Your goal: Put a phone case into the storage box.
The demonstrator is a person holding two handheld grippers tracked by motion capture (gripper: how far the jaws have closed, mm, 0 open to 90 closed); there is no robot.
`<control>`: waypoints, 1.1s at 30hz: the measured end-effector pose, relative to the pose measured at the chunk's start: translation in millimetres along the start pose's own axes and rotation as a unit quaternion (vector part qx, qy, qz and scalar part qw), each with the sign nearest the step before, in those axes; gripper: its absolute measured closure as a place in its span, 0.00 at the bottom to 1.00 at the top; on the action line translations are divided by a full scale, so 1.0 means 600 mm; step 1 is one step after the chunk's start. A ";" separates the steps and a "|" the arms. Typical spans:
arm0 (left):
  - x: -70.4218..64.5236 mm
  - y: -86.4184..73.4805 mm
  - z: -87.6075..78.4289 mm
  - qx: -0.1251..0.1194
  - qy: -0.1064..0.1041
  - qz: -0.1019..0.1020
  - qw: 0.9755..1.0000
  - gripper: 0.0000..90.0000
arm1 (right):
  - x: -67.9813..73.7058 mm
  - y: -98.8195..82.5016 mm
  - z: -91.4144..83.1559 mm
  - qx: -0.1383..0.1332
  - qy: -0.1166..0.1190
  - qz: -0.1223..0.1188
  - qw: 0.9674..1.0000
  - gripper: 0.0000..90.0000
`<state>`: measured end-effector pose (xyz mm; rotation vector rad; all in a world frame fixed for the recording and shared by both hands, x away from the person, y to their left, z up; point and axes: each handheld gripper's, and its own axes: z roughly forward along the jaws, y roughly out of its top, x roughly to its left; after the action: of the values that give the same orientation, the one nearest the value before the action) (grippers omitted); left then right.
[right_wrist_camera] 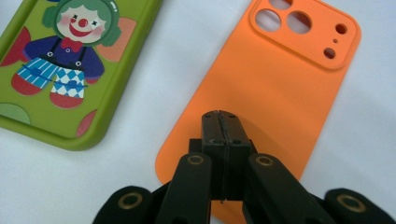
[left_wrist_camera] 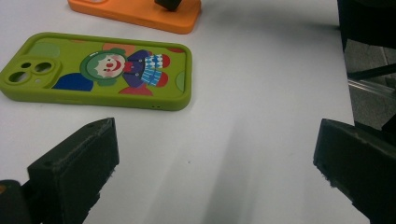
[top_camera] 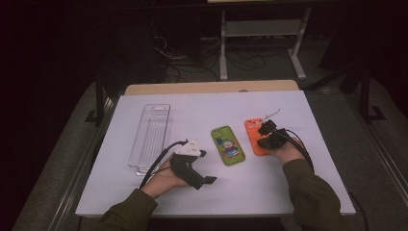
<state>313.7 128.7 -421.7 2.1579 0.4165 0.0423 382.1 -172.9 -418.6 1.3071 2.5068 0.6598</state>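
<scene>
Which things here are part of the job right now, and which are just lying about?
In the job:
- orange case, under the shut right gripper
- green case, ahead of the open left gripper

Lying about:
- clear tray
- small metal tool beyond the orange case

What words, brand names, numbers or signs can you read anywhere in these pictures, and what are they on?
There is no readable text.
Green phone case: a clown picture, no words or numbers.
Orange phone case: plain, with camera cut-outs and no marking.
Clear plastic tray: no label that can be made out.
</scene>
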 end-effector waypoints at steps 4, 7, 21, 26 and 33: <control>0.001 -0.001 0.004 0.002 -0.002 0.000 1.000 0.00 | 0.017 0.008 0.003 -0.008 0.014 -0.019 1.000 0.99; 0.001 -0.002 0.004 0.001 0.001 -0.005 1.000 0.00 | 0.032 0.012 0.010 -0.005 0.019 -0.031 0.999 0.99; 0.003 -0.003 0.004 0.005 0.006 -0.005 1.000 0.00 | 0.026 0.006 0.004 0.006 -0.004 -0.025 1.000 0.99; 0.005 -0.005 0.008 0.010 0.009 -0.001 1.000 0.00 | 0.007 -0.009 -0.003 -0.005 0.000 -0.006 1.000 0.99; 0.010 -0.007 0.011 0.019 0.010 0.000 1.000 0.00 | 0.014 -0.028 -0.021 -0.058 0.057 0.012 0.997 0.78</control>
<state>319.3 127.3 -429.7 2.1962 0.4314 0.0576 360.3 -177.7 -415.7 1.2943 2.5010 0.8947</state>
